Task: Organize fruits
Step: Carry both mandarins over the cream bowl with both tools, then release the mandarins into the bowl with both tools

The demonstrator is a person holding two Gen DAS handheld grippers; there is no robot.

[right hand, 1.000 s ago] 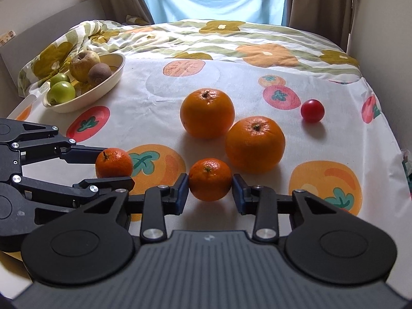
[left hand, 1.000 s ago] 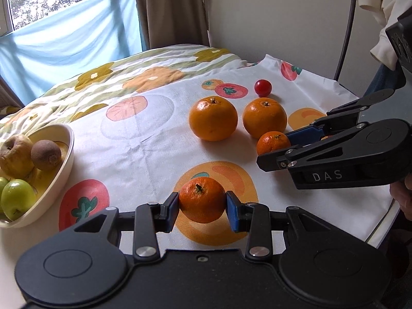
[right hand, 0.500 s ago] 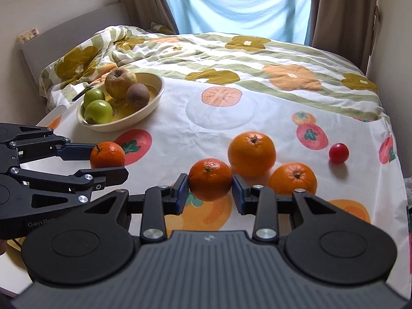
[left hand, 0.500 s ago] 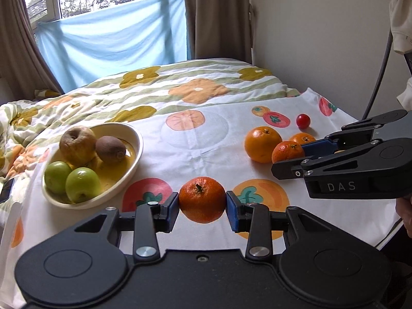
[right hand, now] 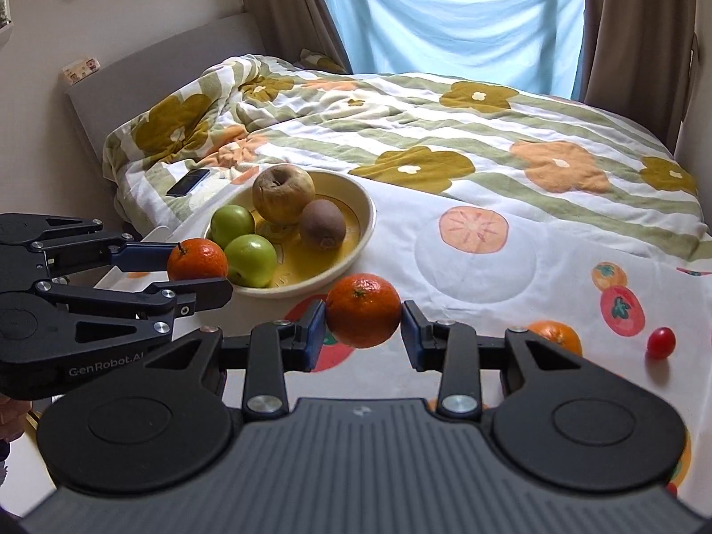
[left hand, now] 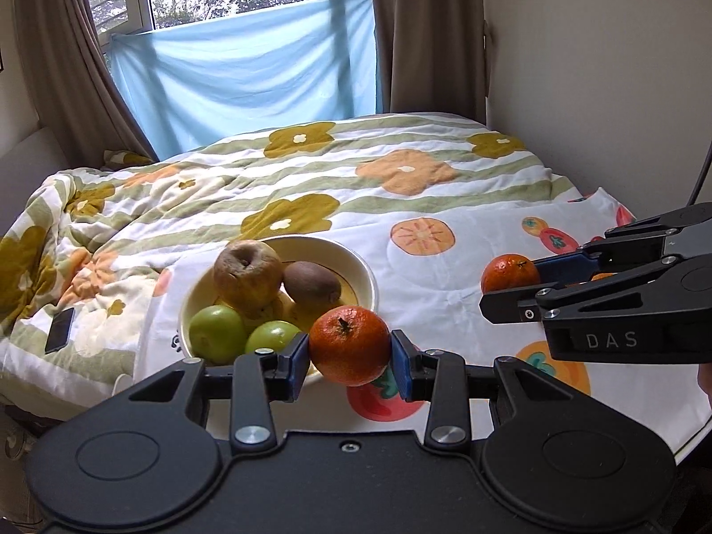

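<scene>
My left gripper (left hand: 349, 362) is shut on a small mandarin (left hand: 349, 345), held in the air just in front of the cream bowl (left hand: 367, 273). In the right wrist view the same left gripper (right hand: 200, 273) and its mandarin (right hand: 197, 259) hang at the bowl's (right hand: 362, 218) near left rim. My right gripper (right hand: 362, 327) is shut on a second mandarin (right hand: 363, 309), lifted just right of the bowl; the left wrist view shows that mandarin (left hand: 509, 272) too. The bowl holds a brownish apple (right hand: 283, 193), a kiwi (right hand: 322, 224) and two green apples (right hand: 249, 259).
On the fruit-printed cloth (right hand: 476, 267) at the right lie an orange (right hand: 556, 336), half hidden behind my gripper, and a cherry tomato (right hand: 661, 342). A phone (right hand: 188, 182) rests on the flowered quilt (right hand: 445, 133) left of the bowl. Curtains and a window stand beyond the bed.
Both grippers have lifted their mandarins off the cloth and carried them left toward the bowl. The two big oranges and the tomato stayed behind at the right.
</scene>
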